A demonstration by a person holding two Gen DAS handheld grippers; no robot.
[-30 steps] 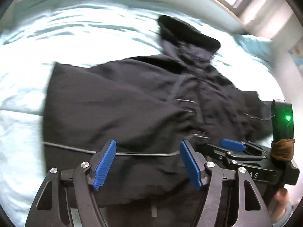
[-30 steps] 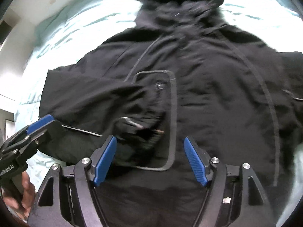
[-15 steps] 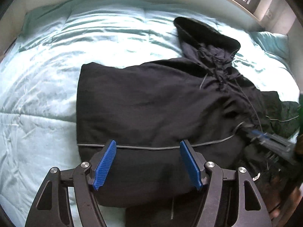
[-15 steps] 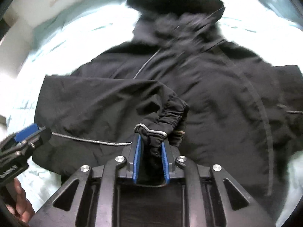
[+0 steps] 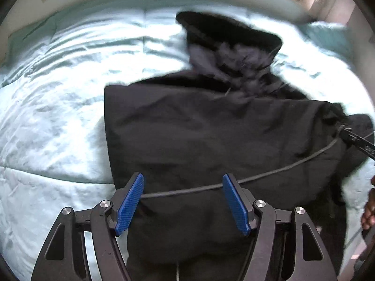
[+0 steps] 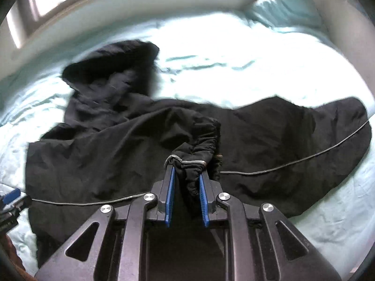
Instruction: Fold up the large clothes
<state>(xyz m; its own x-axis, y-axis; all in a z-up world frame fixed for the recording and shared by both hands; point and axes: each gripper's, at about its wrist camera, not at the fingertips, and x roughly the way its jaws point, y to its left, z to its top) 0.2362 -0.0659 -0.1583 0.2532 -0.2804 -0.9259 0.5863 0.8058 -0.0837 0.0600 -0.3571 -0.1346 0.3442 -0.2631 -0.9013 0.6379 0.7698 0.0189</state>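
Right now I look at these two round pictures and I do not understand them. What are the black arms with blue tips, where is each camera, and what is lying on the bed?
There is no robot here. A person holds one pair of tongs in each hand, and each pair carries a wide-angle camera looking forward along its two blue-padded fingers, which bends the picture round.

The left camera shows the left tongs open, hovering over a black hooded jacket.

The right camera shows the right tongs closed on the sleeve cuff, which is gathered between the pads.

The jacket lies spread on a pale blue-green bedspread, hood toward the far wall. A pillow sits in the far corner.
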